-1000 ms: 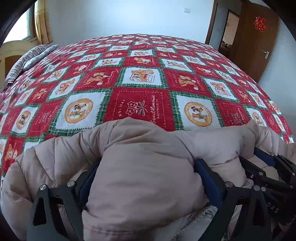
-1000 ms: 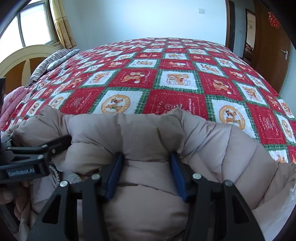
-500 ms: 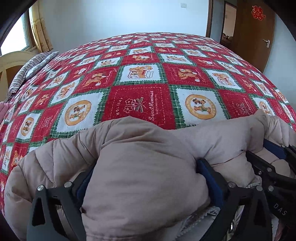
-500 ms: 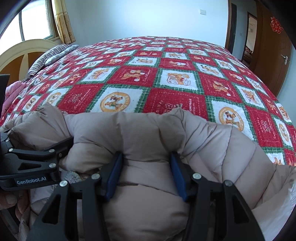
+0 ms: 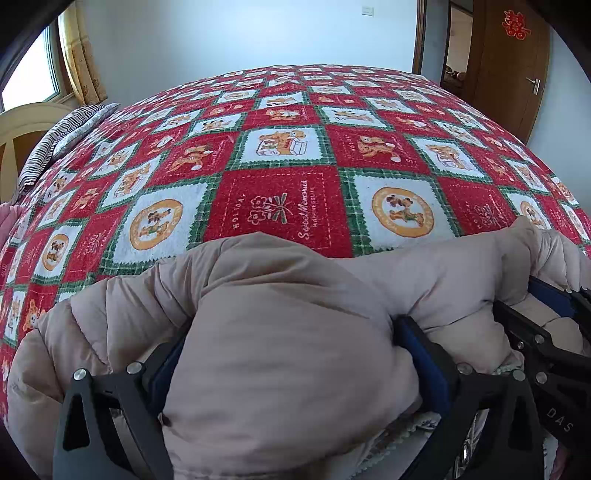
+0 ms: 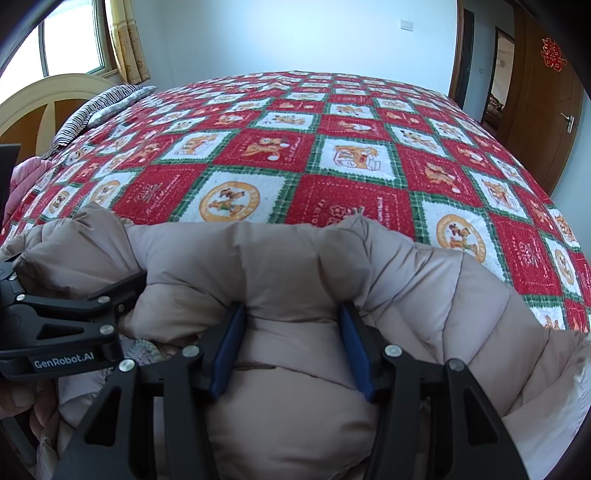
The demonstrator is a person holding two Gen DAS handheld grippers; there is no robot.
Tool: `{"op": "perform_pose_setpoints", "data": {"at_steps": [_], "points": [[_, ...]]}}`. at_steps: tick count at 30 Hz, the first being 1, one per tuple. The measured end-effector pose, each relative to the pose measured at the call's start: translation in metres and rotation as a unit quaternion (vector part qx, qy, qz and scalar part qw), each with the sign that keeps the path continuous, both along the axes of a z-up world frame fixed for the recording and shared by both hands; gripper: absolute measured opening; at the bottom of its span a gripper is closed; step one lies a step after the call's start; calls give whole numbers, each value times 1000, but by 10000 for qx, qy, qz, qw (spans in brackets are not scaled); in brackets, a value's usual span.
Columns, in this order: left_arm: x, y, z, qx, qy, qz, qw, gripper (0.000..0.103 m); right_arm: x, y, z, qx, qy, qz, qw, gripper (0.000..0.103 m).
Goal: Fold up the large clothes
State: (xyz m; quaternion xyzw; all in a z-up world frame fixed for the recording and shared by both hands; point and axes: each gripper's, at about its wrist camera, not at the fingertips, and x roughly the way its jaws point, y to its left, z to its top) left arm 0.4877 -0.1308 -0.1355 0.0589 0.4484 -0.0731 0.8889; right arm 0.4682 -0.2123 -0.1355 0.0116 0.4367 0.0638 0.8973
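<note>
Puffer coat (image 5: 288,354) between gripper (image 5: 286,354) pads

A wide bed (image 5: 295,122) was covered by a red, green and white patchwork quilt (image 6: 332,155). Pale walls (image 5: 240,33) were lit by daylight from a curtained window (image 6: 74,44); a brown wooden door (image 5: 509,59) was seen opposite.

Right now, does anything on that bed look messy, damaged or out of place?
Nothing looks damaged or spilled. The beige puffer coat is bunched in a heap at the near edge of the red patchwork bedspread, but only because the left gripper and right gripper each pinch a thick fold of it. The bedspread lies flat.
</note>
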Motion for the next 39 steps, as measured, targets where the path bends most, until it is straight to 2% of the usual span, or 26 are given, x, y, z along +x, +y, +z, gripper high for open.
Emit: {"op": "perform_pose_setpoints", "data": {"at_steps": [21, 23, 25, 27, 30, 32, 35, 39], "points": [[2, 0, -2, 44, -31, 24, 10000, 102, 2, 1, -1, -44, 27, 11, 10000, 56], [4, -1, 0, 46, 28, 23, 10000, 102, 3, 3, 1, -126, 83, 47, 9999, 57], [0, 3, 14, 57, 13, 75, 10000, 102, 4, -2, 7, -29, 179, 142, 9997, 57], [-19, 9, 40, -10, -294, 53, 9996, 102, -5, -16, 20, 236, 212, 154, 9994, 58], [-62, 25, 86, -236, -911, -205, 9954, 102, -32, -37, 46, 544, -53, 31, 9985, 63], [-90, 38, 102, -255, -1020, -299, 9940, 102, -54, -48, 58, 624, -138, 3, 9980, 66], [-139, 67, 107, -190, -994, -387, 9941, 102, -96, -67, 67, 788, -91, -67, 9968, 68], [-205, 118, 99, -141, -961, -256, 9949, 102, -162, -90, 62, 1031, 131, -216, 9944, 72]]}}
